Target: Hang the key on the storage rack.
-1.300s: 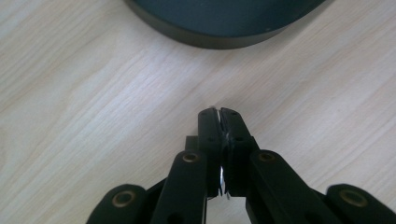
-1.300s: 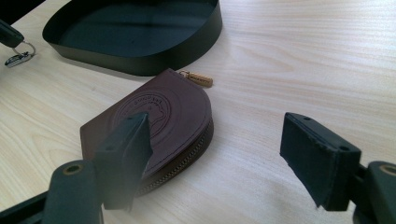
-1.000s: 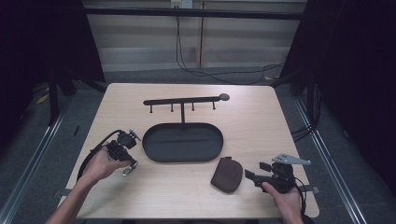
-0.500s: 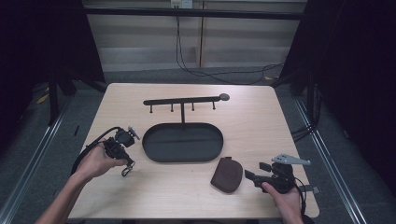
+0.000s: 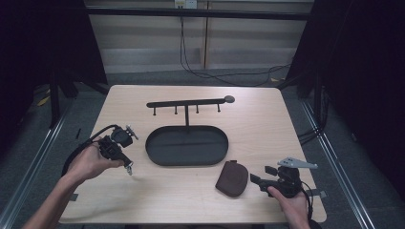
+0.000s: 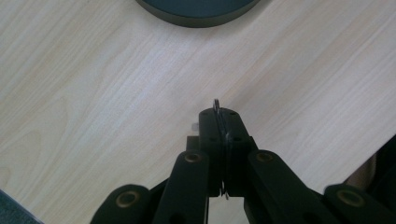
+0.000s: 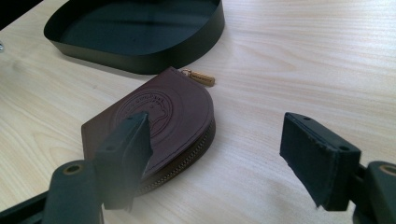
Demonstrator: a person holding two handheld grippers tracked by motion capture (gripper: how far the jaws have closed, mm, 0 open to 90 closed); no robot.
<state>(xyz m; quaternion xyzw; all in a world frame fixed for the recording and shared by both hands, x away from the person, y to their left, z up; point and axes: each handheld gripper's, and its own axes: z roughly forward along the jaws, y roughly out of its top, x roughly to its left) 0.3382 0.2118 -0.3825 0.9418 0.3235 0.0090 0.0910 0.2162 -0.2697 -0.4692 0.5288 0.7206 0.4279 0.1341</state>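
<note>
My left gripper (image 5: 125, 161) hangs over the table's left side, left of the black oval tray (image 5: 154, 153). In the left gripper view its jaws (image 6: 218, 117) are pressed together on a thin metal ring (image 6: 216, 103) that pokes out past their tips; a small silvery piece (image 5: 129, 168) shows below them in the high view. My right gripper (image 5: 256, 180) rests near the front right edge, open, beside a brown leather zip pouch (image 5: 232, 178). In the right gripper view (image 7: 222, 137) the pouch (image 7: 159, 112) lies flat by the left jaw, not between the pads.
A black hook rack (image 5: 186, 102) stands behind the tray on a thin post. The tray (image 7: 140, 60) holds nothing. Bare wood lies right of the pouch and along the table's far side. Cables trail from both grippers.
My left hand has lifted its gripper off the table and drifted a little left, still closed on the ring. The right gripper and the pouch have kept still.
</note>
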